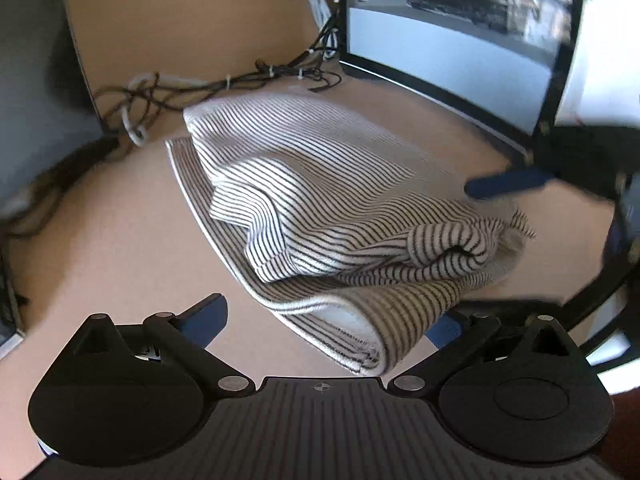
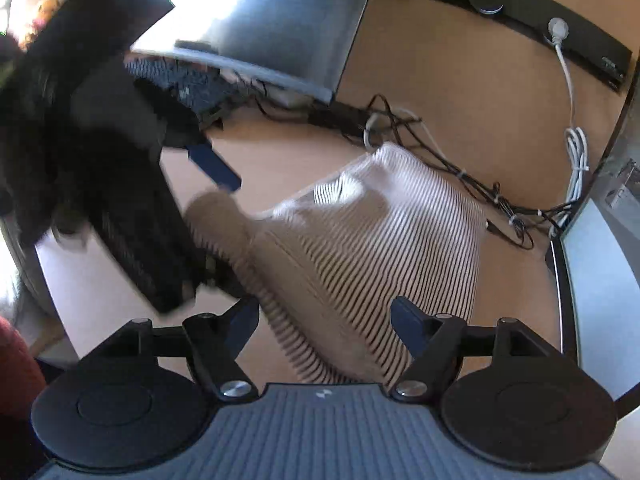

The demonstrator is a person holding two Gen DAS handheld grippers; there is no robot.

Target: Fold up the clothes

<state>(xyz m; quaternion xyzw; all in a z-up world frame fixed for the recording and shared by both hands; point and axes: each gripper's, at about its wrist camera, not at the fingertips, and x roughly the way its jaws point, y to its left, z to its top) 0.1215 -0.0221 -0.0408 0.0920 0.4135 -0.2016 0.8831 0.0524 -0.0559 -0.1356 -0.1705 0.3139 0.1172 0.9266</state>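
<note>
Blue-tipped fingers of the left gripper [image 1: 324,320] sat nearest the lens, spread wide apart, holding nothing. One finger [image 1: 206,318] stood at 7 o'clock over bare desk; its partner at 5 o'clock was half hidden behind the garment's near corner. Whether that tip touched cloth could not be told.

Striped garment [image 1: 320,208], white with thin dark stripes, lay folded in several layers on the tan desk [image 1: 120,240], filling the middle of the left wrist view. Its top layer bunched and rolled toward 3 o'clock. Right gripper's blue fingertip [image 1: 506,184] showed at 3 o'clock, just at the garment's far edge, blurred.

From the right wrist view, the right gripper [image 2: 324,320] also stood open, gripping nothing, with the striped garment [image 2: 360,248] between and beyond its fingers; contact could not be told. Picture was smeared. Left gripper [image 2: 216,168] appeared at 10 o'clock as a dark body with a blue finger, near the garment's edge.

Tangled cables [image 1: 224,84] ran along the desk's back at 11 o'clock. Monitor [image 1: 452,40] stood at 1 o'clock behind the garment. White cable [image 2: 572,128] hung at 2 o'clock in the right wrist view.
</note>
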